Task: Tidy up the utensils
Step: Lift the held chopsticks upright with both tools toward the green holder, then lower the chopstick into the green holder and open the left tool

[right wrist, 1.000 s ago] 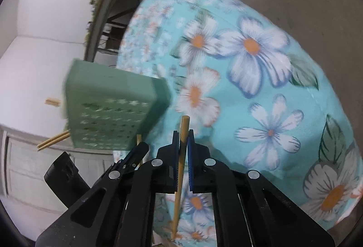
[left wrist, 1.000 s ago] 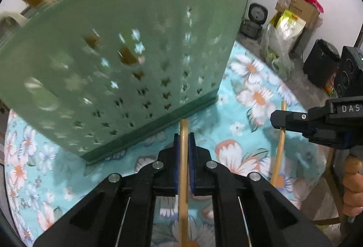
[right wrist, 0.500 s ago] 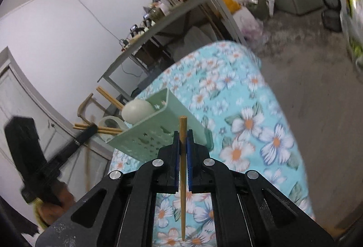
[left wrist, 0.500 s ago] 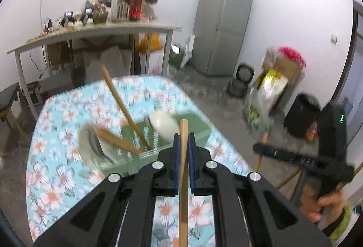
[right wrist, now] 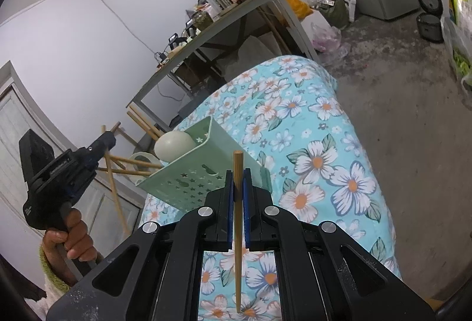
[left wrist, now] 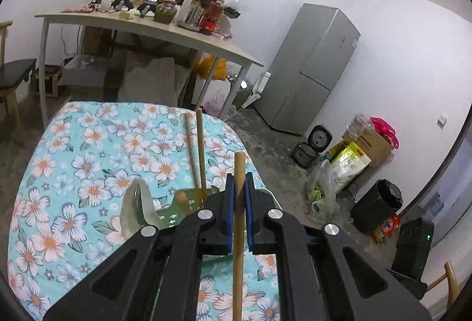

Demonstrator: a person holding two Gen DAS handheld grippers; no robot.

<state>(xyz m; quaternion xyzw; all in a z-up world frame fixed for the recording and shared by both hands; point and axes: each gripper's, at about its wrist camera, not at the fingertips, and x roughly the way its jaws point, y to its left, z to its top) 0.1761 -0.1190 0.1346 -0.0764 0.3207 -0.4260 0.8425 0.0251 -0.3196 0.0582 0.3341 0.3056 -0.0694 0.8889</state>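
Left wrist view: left tool (left wrist: 239,197) clamped on a wooden chopstick (left wrist: 238,232), blue pads (left wrist: 229,203) pressed on both sides, the stick running up between the fingers with its blunt end poking past the tips. Below and just beyond the tool sits a green perforated utensil holder (left wrist: 174,216) on the table (left wrist: 59,173), which carries a turquoise floral cloth; holder is toward the table's near right edge. Two more chopsticks (left wrist: 200,155) stand upright out of the holder, close together. Pale ladle or spoon bowl (left wrist: 138,206) leans at the holder's left side. Background: long cluttered worktable (left wrist: 147,26), grey fridge (left wrist: 312,67), black bin (left wrist: 380,203), bags and boxes on the floor. Right wrist view: right tool (right wrist: 238,191) likewise closed on a second chopstick (right wrist: 237,217), pads gripping it mid-length, top end sticking out above the fingertips, lower end hanging over the cloth. Green holder (right wrist: 200,170) is just ahead and slightly left of the tool, near the table's left edge in this view, star cut-outs on its wall. White round spoon bowl (right wrist: 174,145) rests in its far end, several chopsticks (right wrist: 138,164) jut out leftward past the rim. Left tool (right wrist: 109,132) shows at the left, held off the table edge by a hand (right wrist: 73,232) on its handle, its chopstick (right wrist: 113,173) hanging down from the tip, apart from the holder.
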